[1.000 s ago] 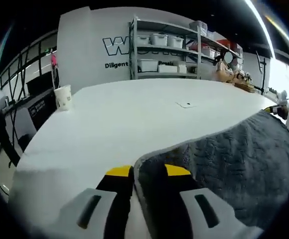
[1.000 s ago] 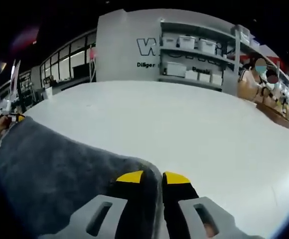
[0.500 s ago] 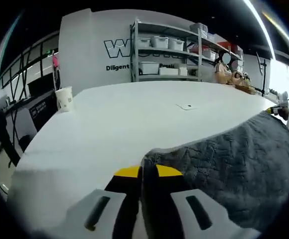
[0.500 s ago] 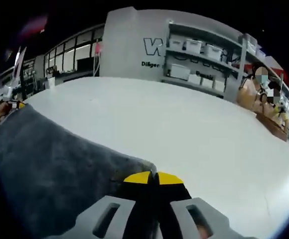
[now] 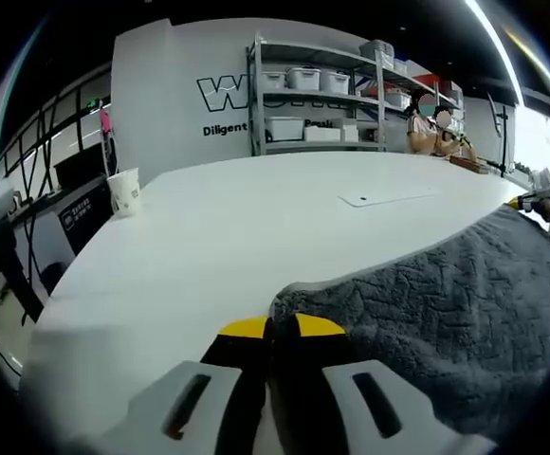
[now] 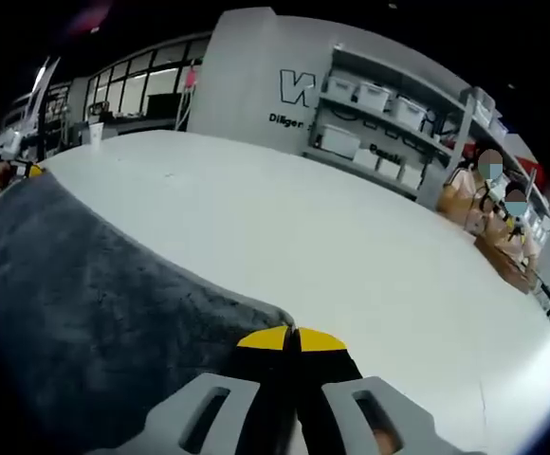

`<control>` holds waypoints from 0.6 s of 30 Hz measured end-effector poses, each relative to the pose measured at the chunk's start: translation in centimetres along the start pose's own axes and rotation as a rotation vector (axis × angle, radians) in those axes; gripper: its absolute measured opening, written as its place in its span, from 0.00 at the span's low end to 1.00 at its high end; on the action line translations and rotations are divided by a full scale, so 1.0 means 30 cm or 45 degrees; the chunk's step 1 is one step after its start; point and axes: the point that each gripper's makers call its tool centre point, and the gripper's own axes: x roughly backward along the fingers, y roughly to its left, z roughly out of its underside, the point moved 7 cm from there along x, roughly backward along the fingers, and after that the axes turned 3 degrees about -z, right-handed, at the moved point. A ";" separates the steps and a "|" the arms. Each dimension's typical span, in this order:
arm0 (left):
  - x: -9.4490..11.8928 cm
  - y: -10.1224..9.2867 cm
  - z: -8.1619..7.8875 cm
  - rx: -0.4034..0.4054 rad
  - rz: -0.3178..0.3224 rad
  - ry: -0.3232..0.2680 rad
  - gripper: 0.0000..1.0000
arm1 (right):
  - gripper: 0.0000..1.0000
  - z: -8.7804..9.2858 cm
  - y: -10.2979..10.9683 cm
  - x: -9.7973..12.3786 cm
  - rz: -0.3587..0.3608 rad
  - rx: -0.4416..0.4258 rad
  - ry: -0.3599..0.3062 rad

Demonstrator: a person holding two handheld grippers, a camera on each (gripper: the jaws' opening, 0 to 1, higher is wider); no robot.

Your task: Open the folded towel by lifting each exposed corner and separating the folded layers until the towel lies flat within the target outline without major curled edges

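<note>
A dark grey towel (image 5: 455, 313) lies on the white table (image 5: 237, 218). In the left gripper view its left corner sits between the yellow-tipped jaws, and my left gripper (image 5: 281, 328) is shut on that corner. In the right gripper view the same grey towel (image 6: 95, 294) spreads to the left, and my right gripper (image 6: 292, 338) is shut on its right corner. The other gripper's yellow tip (image 5: 522, 202) shows at the towel's far edge in the left gripper view, and likewise a yellow tip (image 6: 30, 172) in the right gripper view.
A paper cup (image 5: 123, 190) stands near the table's left edge. A flat white sheet (image 5: 384, 196) lies on the table farther back. Shelves with white bins (image 5: 318, 104) line the back wall. People (image 6: 488, 204) sit at the far right.
Both grippers have closed on the towel corners; one second ago their jaws stood apart. The views have shifted slightly with the hands, and the towel's edge looks raised and stretched.
</note>
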 end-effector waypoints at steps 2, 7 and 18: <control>0.002 -0.005 -0.004 -0.022 -0.006 0.010 0.07 | 0.00 -0.013 -0.002 0.006 0.022 0.035 -0.019; 0.004 -0.004 -0.006 -0.050 -0.020 0.019 0.07 | 0.00 -0.037 -0.002 0.023 0.081 0.109 -0.035; 0.008 -0.001 -0.024 -0.103 -0.062 -0.035 0.06 | 0.00 -0.038 -0.004 0.008 0.126 0.177 -0.024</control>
